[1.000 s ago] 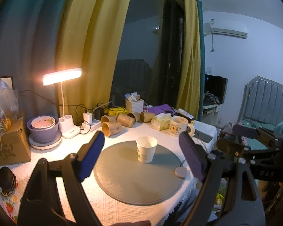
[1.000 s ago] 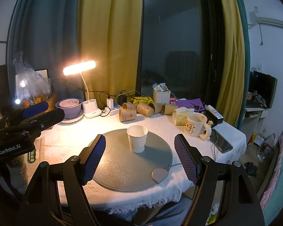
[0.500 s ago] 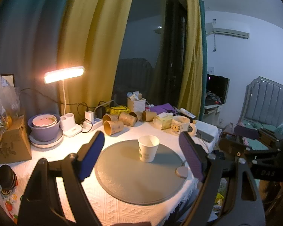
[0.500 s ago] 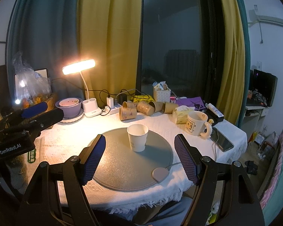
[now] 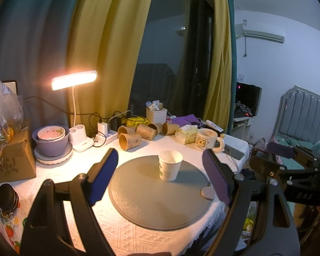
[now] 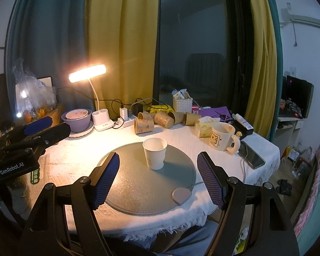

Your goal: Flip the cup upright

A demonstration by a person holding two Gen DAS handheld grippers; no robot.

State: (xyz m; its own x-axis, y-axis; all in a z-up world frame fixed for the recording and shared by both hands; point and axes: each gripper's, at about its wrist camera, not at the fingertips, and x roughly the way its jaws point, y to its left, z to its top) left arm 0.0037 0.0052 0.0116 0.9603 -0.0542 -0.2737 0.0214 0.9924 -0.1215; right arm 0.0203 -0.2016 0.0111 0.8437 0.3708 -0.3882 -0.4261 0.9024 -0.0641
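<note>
Paper cup [image 6: 154, 156] stands upright, mouth up, mid-frame on the grey round mat [image 6: 138, 194]; right gripper [image 6: 157, 179] and left gripper [image 5: 160, 178] hang spread and empty. A careless sweep could topple the light cup.

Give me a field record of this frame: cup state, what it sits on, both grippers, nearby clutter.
cup: white paper cup, upright, open end up
support: round grey mat on white tablecloth
left gripper: open, empty, clear of cup
right gripper: open, empty, clear of cup
behind mat: brown paper cups lying on sides
right of mat: cream bear mug, upright
</note>
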